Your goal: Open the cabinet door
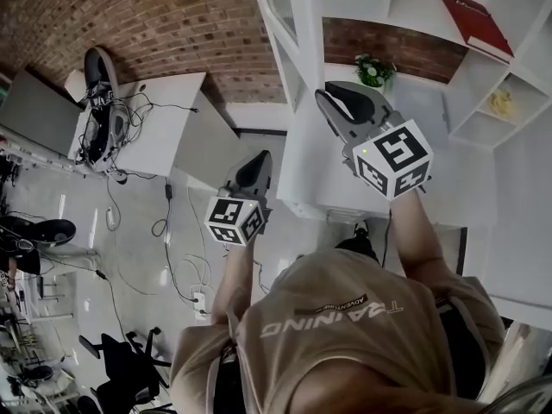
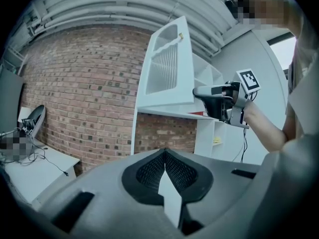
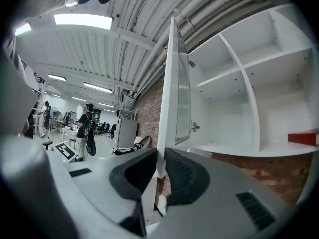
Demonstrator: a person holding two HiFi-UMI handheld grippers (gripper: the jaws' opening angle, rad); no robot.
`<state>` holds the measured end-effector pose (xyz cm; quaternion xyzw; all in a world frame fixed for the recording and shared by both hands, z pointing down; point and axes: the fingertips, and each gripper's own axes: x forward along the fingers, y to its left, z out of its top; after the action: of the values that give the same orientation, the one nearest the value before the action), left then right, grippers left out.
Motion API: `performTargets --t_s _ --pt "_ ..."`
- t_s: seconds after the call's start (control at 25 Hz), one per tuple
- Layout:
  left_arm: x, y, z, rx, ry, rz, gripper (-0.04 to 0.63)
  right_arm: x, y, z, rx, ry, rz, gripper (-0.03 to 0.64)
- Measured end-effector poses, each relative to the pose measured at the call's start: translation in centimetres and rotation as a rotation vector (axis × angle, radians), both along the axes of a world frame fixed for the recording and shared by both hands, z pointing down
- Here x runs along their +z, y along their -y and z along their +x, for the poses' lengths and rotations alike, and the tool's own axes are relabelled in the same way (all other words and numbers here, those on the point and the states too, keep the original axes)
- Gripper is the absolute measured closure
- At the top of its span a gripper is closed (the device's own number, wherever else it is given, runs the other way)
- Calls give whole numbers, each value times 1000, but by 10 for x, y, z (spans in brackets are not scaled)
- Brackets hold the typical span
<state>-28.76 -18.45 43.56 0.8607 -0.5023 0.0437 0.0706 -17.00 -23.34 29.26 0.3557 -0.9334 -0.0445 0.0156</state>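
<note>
The white cabinet door (image 3: 172,78) with its glass panel stands swung out from the cabinet (image 3: 239,98). Its thin lower edge runs down between the pads of my right gripper (image 3: 160,167), which is shut on it near the bottom corner. In the head view the right gripper (image 1: 332,102) sits at the door (image 1: 289,24) below the open shelves. In the left gripper view the door (image 2: 167,63) shows face-on, with the right gripper (image 2: 212,97) at its lower right corner. My left gripper (image 2: 164,152) hangs apart to the left (image 1: 259,166), shut and holding nothing.
The open shelves hold a red book (image 1: 473,20), a small plant (image 1: 373,69) and a yellow item (image 1: 500,102). A brick wall (image 2: 84,83) is behind. At left stand white desks (image 1: 164,119) with cables and office chairs (image 1: 129,369). A person (image 3: 87,128) stands far off.
</note>
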Motion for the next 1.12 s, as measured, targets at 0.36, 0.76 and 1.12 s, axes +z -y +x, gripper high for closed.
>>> performTargets --t_s 0.36,0.76,1.12 --pt "7 -40 -83 -82 -17 -5 588 0 -17 -73 101 -29 41 555" --pt "7 -63 -134 -149 -53 4 588 -3 -14 -153 43 -83 74 554" --pt "12 -76 -186 -225 -95 0 588 -5 -16 -172 74 -89 81 554"
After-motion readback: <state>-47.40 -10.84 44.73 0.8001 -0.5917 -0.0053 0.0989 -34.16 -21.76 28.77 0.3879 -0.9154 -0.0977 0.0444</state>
